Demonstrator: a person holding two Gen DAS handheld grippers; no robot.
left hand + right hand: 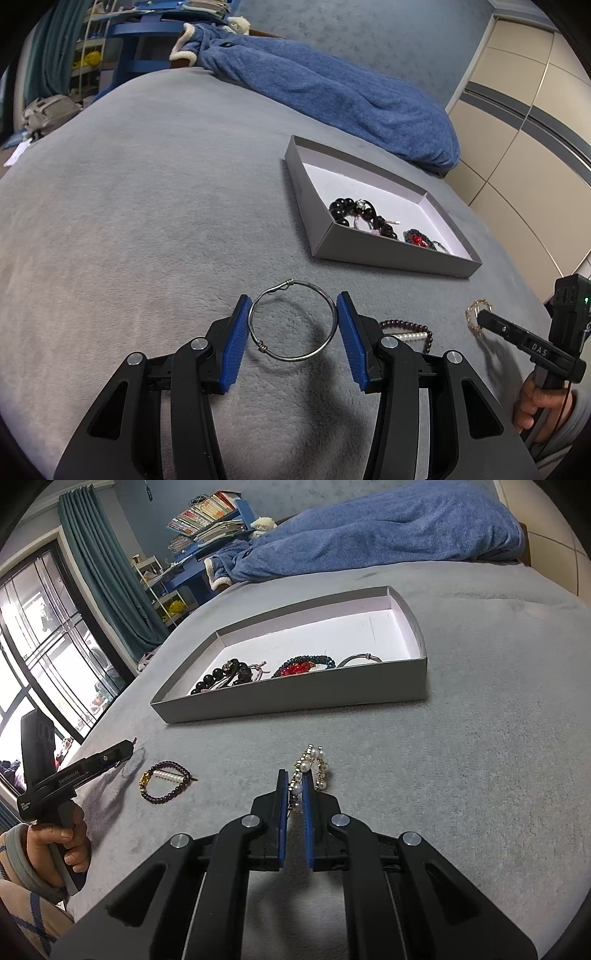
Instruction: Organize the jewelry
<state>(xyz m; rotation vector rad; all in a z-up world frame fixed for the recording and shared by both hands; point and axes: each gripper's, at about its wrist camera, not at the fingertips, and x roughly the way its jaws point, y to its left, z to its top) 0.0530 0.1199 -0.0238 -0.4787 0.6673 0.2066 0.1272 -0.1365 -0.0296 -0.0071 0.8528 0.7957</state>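
Left tongs (293,325) gripping wire bangle (293,321) by its sides, right tongs (295,794) pinching pearl bracelet (312,766) – both just off the bed (147,221). Carrying level to box (295,701), avoiding squeeze-bending.

Both fisheye views are evenly and moderately lit, with daylight entering through the window (40,657) at the left of the right wrist view, its panes overexposed to near white. Soft shadows fall on the grey blanket (147,221) beneath the left gripper (293,325) and right gripper (294,794), and the white box floor (332,635) shows mild glare. Straight lines bow toward the dark vignetted corners; the centres are sharp, the far edges slightly soft.
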